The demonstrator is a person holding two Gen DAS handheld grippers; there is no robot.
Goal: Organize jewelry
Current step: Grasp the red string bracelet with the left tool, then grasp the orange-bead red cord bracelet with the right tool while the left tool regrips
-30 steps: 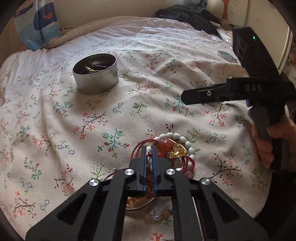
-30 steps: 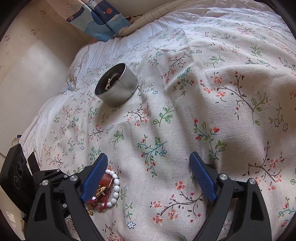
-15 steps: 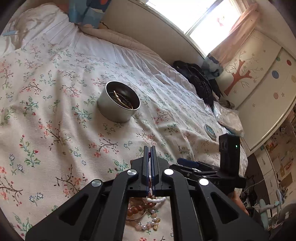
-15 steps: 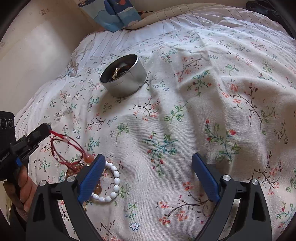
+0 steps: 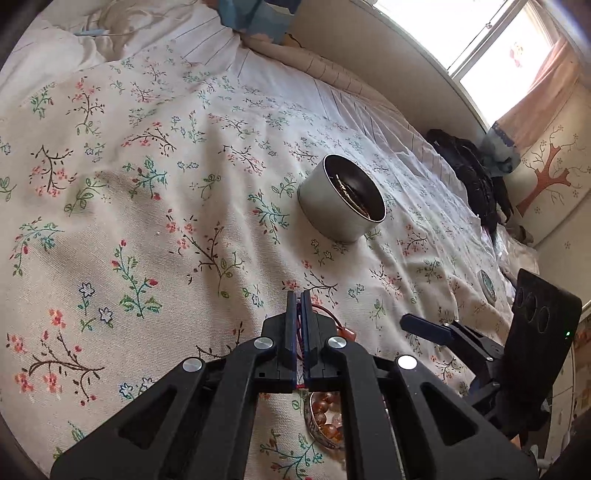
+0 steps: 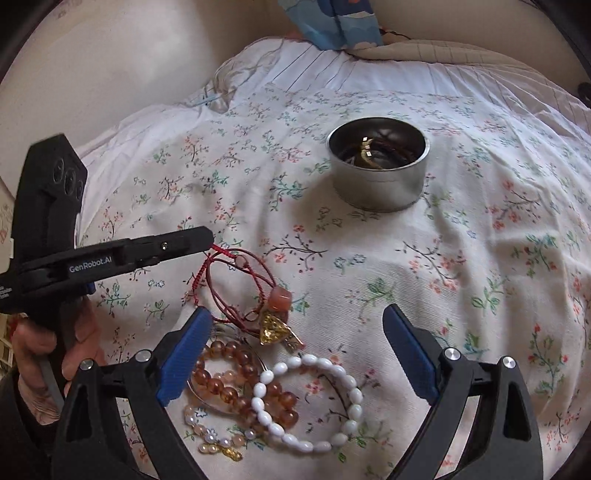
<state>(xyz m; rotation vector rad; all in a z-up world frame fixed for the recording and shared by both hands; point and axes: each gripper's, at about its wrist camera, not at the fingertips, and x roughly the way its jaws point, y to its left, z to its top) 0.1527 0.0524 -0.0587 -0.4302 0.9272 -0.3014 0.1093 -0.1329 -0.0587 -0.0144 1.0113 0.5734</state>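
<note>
My left gripper (image 5: 299,299) is shut on a red cord bracelet (image 6: 236,284) and holds it up; its orange bead and gold pendant (image 6: 275,326) hang low over the pile. In the right wrist view the left gripper (image 6: 207,236) comes in from the left. My right gripper (image 6: 295,332) is open and empty, just above a white bead bracelet (image 6: 314,402) and amber bead bracelets (image 6: 236,376) on the bed. A round silver tin (image 6: 378,177) with jewelry inside stands farther back; it also shows in the left wrist view (image 5: 341,201).
Floral bedsheet (image 6: 461,277) covers the bed. A blue patterned cloth (image 6: 332,22) and pillow lie at the head. A dark garment (image 5: 476,177) lies at the far right by the window.
My left gripper has lifted the red cord bracelet off the pile and tilted up. My right gripper has moved over the remaining bracelets, still open.
</note>
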